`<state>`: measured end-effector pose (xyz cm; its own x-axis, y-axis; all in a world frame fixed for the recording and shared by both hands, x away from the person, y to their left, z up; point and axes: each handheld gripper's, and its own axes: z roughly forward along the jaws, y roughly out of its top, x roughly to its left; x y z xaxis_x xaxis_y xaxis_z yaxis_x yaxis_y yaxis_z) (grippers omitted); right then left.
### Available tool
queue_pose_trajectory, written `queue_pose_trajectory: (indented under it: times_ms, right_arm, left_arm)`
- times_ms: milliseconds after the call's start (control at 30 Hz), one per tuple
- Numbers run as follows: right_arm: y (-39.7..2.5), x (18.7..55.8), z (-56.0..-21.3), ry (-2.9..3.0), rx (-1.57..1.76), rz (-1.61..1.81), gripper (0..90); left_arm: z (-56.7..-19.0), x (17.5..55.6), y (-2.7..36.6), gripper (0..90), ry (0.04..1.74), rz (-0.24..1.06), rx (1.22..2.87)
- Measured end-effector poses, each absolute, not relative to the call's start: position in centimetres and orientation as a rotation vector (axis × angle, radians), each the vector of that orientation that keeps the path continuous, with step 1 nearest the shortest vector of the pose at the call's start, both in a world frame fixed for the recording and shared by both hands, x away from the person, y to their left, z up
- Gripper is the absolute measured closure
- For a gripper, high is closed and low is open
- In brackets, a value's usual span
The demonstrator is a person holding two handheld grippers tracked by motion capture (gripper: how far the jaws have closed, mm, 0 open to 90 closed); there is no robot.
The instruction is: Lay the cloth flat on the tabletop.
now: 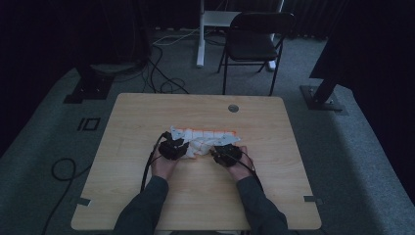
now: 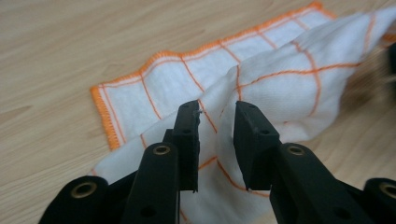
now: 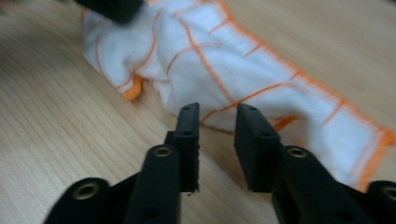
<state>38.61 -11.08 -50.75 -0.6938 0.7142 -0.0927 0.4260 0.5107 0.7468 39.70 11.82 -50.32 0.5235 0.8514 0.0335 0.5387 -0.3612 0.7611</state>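
Wooden tabletop bearing a rumpled white, orange-checked cloth near its middle. Left claw released, jaws straddling a raised fold; right claw released, just short of the cloth's near edge.

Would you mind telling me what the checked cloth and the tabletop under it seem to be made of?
The cloth looks like soft woven cotton, matt white with orange grid lines and an orange stitched hem; it creases and bunches easily. The tabletop appears to be light wood or wood-look laminate, smooth with a faint sheen and fine straight grain lines; which of the two cannot be told.
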Motion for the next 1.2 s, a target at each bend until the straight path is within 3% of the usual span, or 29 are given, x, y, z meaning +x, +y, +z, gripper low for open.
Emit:
queue_pose_trajectory:
  times_ms: [367,433,500,567,1033,1200]
  right_arm:
    - [-8.4,40.0,-52.2,2.417,1.003,0.985,54.4]
    - [-7.9,40.3,-52.5,2.409,1.019,0.958,60.1]
    - [-7.7,40.6,-52.6,2.409,1.035,0.948,76.5]
    - [-7.8,40.6,-52.3,2.403,1.043,0.95,84.9]
    - [-12.3,39.5,-47.7,2.387,1.006,1.013,87.6]
    - [-12.6,40.0,-48.0,2.392,1.011,0.974,89.3]
  left_arm:
    - [-51.3,38.5,15.1,74.4,1.216,0.637,2.086]
    - [-52.1,38.6,15.7,76.1,1.247,0.63,2.098]
    - [-52.7,38.8,16.0,77.9,1.272,0.618,2.106]
    - [-53.0,38.9,16.0,80.1,1.271,0.611,2.12]
    - [-53.0,39.9,15.7,85.0,1.283,0.648,2.155]
    - [-53.0,40.0,15.9,83.8,1.304,0.656,2.145]
